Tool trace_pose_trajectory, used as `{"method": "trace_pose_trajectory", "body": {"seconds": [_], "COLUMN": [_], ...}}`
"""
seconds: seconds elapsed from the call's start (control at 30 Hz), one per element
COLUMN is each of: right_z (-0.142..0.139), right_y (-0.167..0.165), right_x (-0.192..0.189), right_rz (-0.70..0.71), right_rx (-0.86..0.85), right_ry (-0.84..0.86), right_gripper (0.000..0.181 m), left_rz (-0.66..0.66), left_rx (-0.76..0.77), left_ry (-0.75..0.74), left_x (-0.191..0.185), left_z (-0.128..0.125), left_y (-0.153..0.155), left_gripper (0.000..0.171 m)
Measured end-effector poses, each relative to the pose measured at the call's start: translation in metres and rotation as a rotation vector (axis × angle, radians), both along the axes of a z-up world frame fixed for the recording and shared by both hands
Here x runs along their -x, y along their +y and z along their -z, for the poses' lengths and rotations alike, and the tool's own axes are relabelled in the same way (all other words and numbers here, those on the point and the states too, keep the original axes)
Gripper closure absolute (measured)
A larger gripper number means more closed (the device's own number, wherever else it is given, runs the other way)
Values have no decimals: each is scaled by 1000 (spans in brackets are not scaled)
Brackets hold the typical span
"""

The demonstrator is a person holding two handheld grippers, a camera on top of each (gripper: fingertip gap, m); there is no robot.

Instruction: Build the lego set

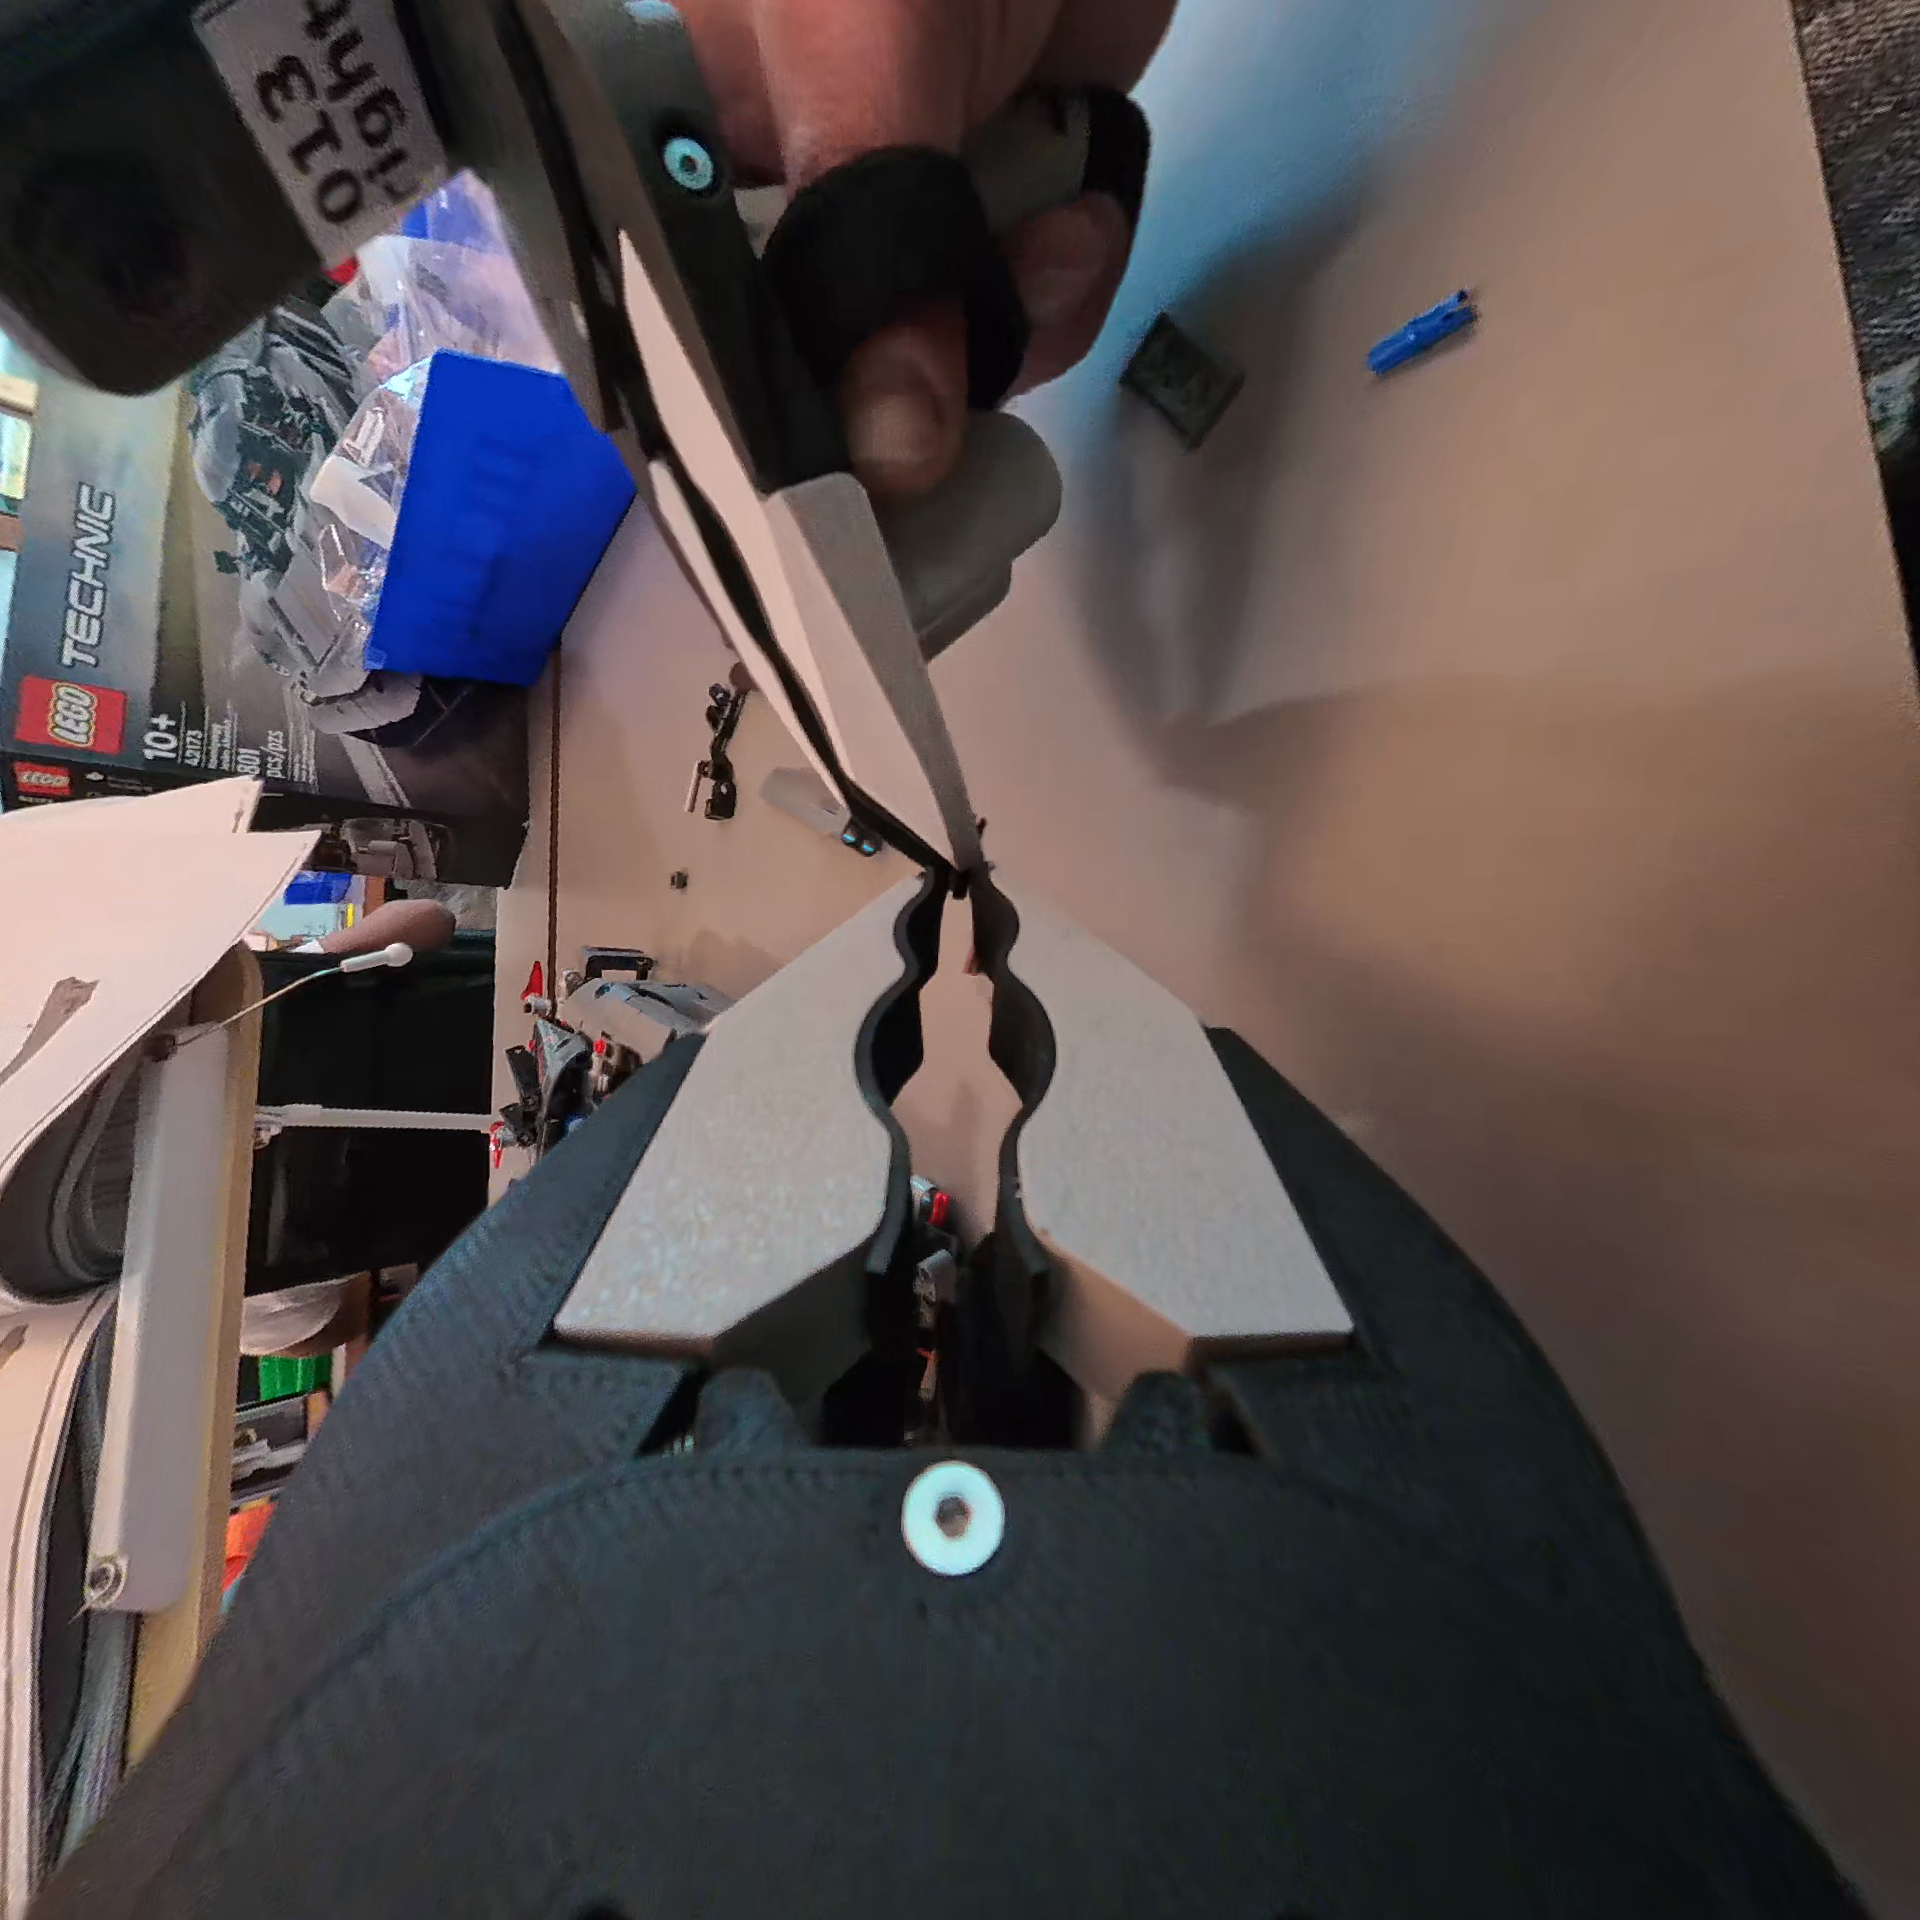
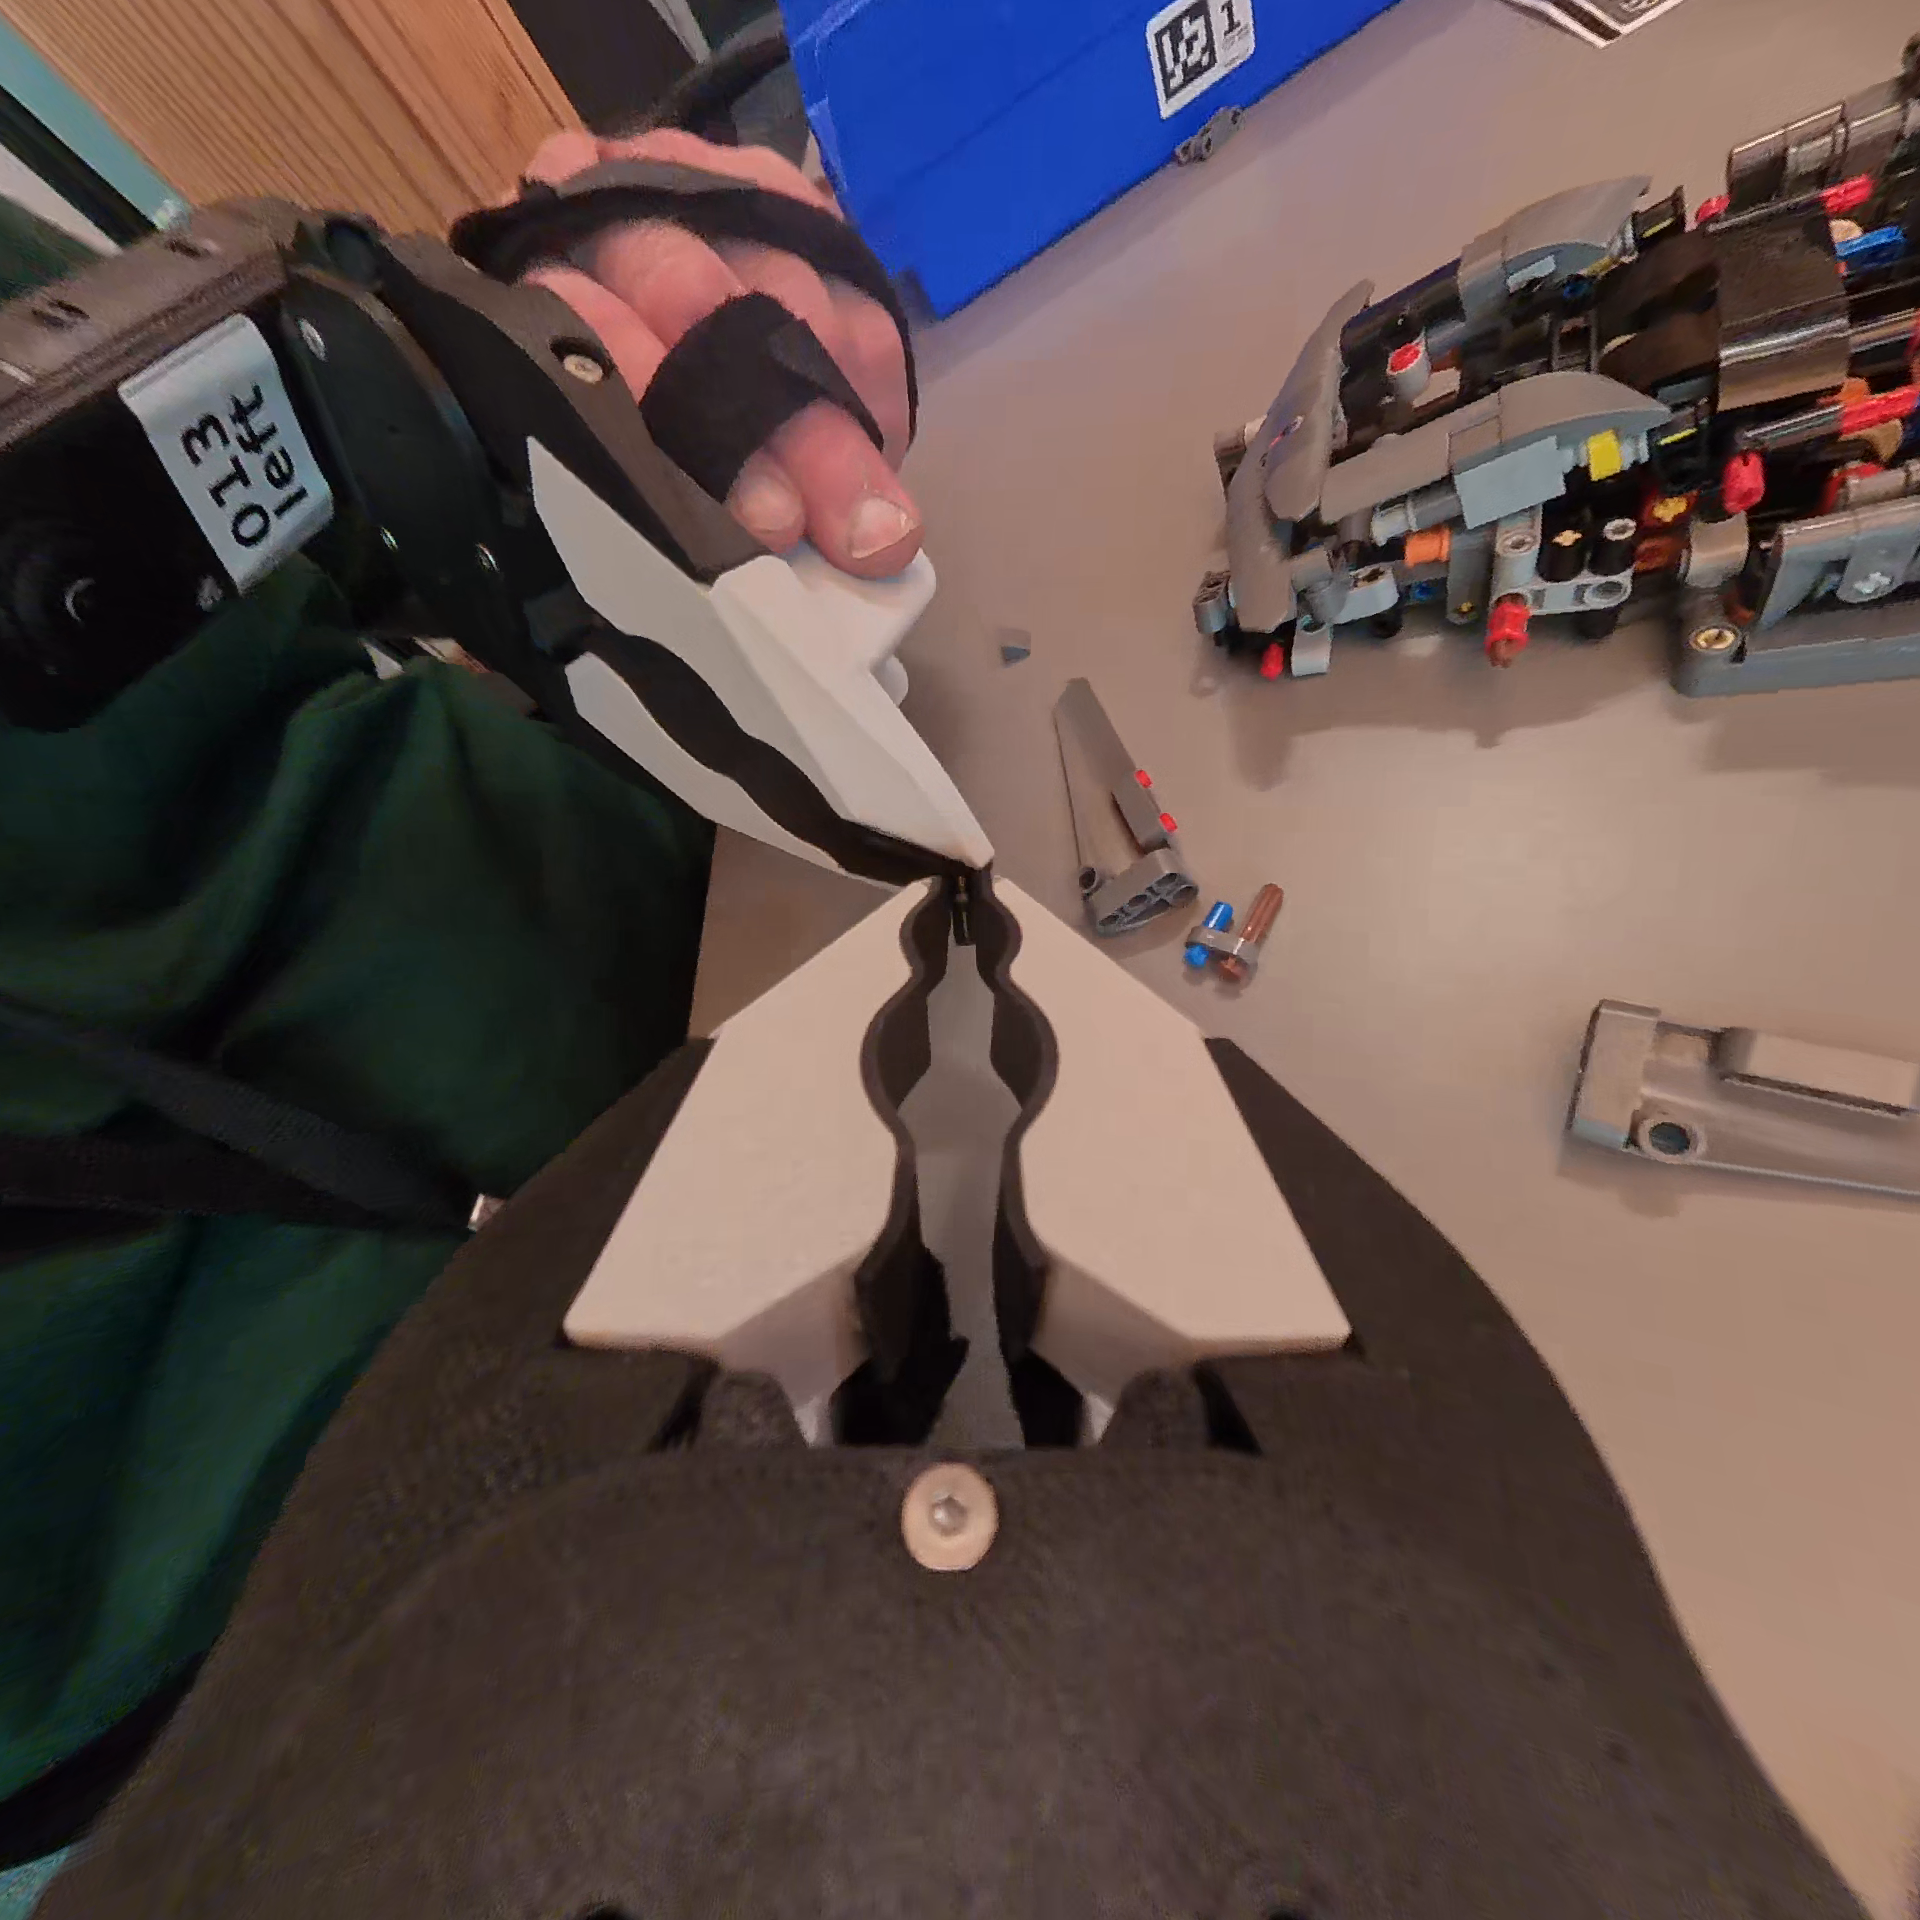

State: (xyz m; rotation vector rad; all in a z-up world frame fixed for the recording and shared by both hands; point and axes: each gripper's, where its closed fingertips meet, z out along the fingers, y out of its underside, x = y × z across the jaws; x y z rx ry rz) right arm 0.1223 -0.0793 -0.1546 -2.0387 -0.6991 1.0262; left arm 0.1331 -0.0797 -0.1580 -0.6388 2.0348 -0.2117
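Right gripper point(image 2: 961, 906) and left gripper point(image 1: 961, 891) pinch one small black piece point(image 2: 962, 920).

A smooth grey-beige tabletop point(image 2: 1351, 1039) is seen filling most of both views, lit softly with blurred shadows cast across it. At the far left of the right wrist view, a ribbed light-wood wall panel point(image 2: 301, 104) is shown. Dark carpet point(image 1: 1860, 156) is glimpsed beyond the table edge.
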Motion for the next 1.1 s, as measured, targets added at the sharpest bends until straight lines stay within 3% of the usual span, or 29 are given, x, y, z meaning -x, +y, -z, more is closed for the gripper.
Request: {"method": "trace_pose_trajectory", "body": {"seconds": [0.3,0.67,0.77,0.9,1.1], "right_z": [-27,-30,-24,-13,1], "right_y": [10,11,11,14,17], "right_x": [-13,-10,-13,-27,-24], "right_rz": [98,110,132,182,176], "right_rx": [-36,-57,-73,-59,-53], "right_ry": [219,263,199,143,19], "right_gripper": [172,180,179,180,180], "left_rz": [-69,-68,-99,-191,-206], "left_rx": [157,182,241,371,493], "left_ry": [-126,-154,-75,95,286], "left_x": [-5,-7,-4,6,9], "left_z": [-23,-27,-17,9,41], "left_y": [12,10,17,35,29], "left_gripper": [169,168,167,144,135]}}
